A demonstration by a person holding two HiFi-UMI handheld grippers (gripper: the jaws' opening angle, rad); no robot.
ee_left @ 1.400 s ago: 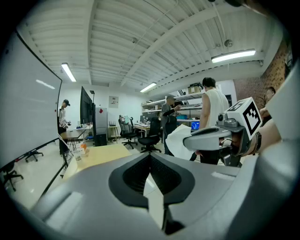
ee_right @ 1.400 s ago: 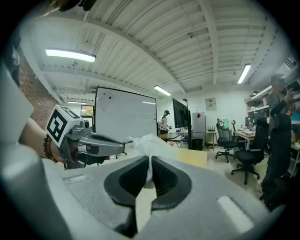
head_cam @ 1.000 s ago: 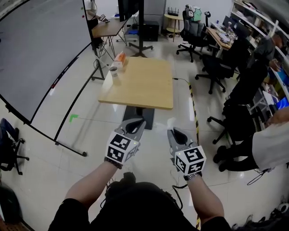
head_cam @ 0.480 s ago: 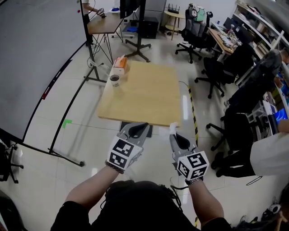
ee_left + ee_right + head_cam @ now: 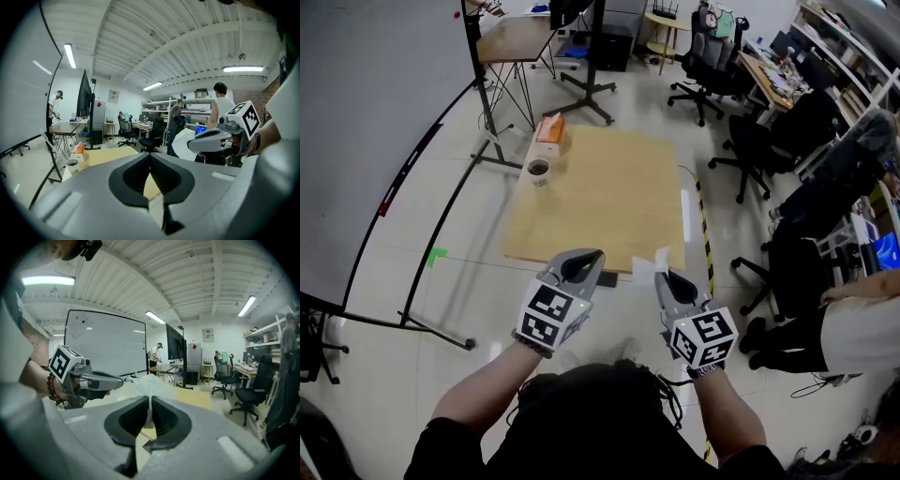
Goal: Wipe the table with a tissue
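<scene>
Right tool (image 5: 149,402) pinches half-hidden tissue (image 5: 155,380).

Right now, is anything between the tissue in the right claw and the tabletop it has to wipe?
Nothing visible. The right claw is shut on the tissue, and the table's near part ahead of it is bare. The cup and tissue box sit at its far left corner.

Matt pale wood table (image 5: 609,206), glossy tiled floor (image 5: 487,300), thin crumpled paper tissue (image 5: 649,266).
</scene>
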